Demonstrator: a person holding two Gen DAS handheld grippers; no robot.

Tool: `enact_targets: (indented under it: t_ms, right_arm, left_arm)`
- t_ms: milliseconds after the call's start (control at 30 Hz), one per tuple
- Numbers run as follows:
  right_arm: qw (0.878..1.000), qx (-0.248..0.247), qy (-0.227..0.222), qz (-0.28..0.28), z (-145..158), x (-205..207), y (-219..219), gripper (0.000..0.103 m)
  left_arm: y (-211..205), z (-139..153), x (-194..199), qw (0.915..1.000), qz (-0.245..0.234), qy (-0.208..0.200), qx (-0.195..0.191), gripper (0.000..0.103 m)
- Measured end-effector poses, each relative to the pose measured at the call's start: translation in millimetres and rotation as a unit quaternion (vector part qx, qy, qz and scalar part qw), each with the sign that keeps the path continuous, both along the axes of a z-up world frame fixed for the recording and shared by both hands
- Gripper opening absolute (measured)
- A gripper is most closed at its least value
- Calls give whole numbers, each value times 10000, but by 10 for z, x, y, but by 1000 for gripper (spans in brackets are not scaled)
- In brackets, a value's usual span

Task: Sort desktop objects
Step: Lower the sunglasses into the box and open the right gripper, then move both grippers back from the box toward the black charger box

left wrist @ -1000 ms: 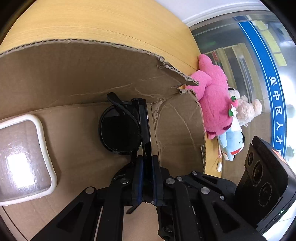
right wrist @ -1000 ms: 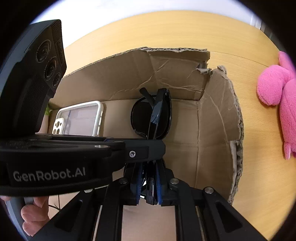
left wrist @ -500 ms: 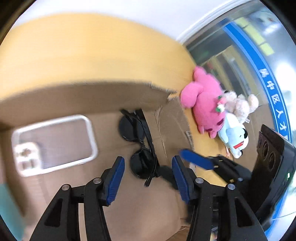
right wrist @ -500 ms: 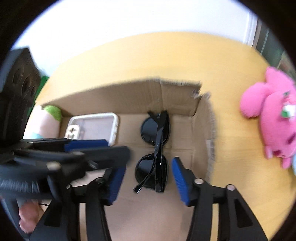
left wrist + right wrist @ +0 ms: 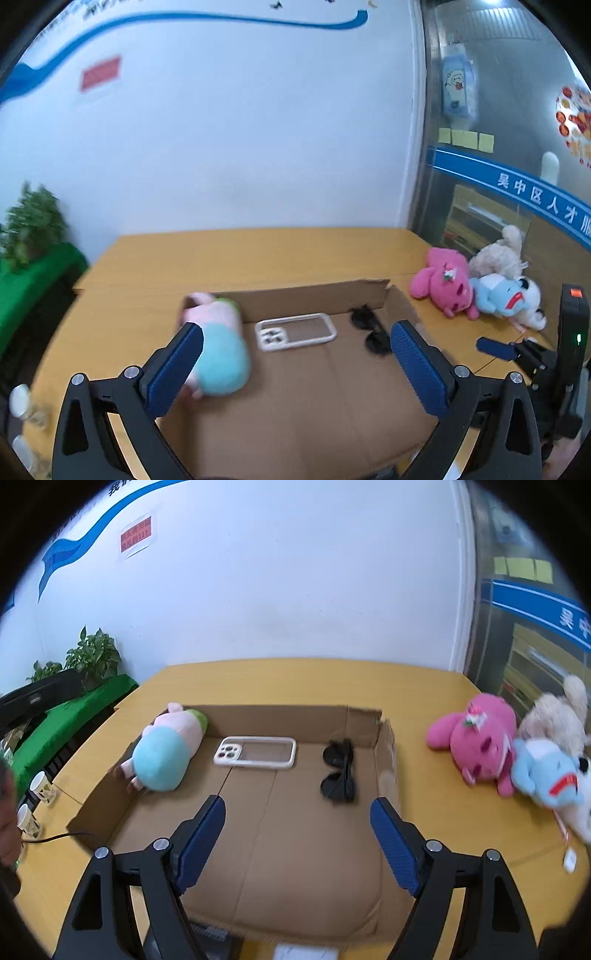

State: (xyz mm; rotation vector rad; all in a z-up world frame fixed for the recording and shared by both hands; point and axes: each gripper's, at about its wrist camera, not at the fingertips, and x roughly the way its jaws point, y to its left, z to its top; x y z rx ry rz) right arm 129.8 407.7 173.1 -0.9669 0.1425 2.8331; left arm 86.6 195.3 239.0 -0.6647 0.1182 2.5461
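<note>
We are looking down along both grippers at a shallow cardboard box (image 5: 303,834) that sits on the wooden tabletop (image 5: 436,812). Our left gripper (image 5: 295,363) has its jaws spread wide and opening, with nothing pinched between the blue pads (image 5: 417,369); our right gripper (image 5: 297,840) likewise shows its jaws apart and opening, empty. Both hang above the near part of the box, clear of everything in it. Inside the box, the black sunglasses (image 5: 338,775) lie folded near the right wall, apart from both sets of jaws. Left of them, toward the back wall, a phone case (image 5: 255,753) with a white rim lies flat, camera cutout to the left. At the left end of the box a plush pig (image 5: 166,749) in pink, teal and green lies on its side against the wall; in the left wrist view it is blurred and partly behind the left pad. Outside the box, to the right on the tabletop, three soft toys sit bunched together: a pink plush (image 5: 476,738), a cream plush (image 5: 554,712) behind it, and a light blue plush (image 5: 546,775) in front, touching one another. In the left wrist view the right gripper's body shows at the right edge. Off the left edge of the tabletop we see a green cloth (image 5: 70,720), a potted plant (image 5: 92,657) and paper cups (image 5: 40,786).
</note>
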Motion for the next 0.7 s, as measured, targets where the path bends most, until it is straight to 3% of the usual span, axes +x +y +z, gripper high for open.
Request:
enact_targets:
  t_ms: [100,233,700]
  right_arm:
    - [9998,-35,116,-132,13,249,-59,81]
    - [9994,259,182,-151,50,452,-248,81]
    - [9988,406,248,-104,-2,595,-306,81]
  left_arm:
    - [-90,-86,343,9988,211,362,-244,103]
    - [-158,-235,503,9969,453,357,-533,103]
    - [-213,-510,526,9989,355,-290,-82,103]
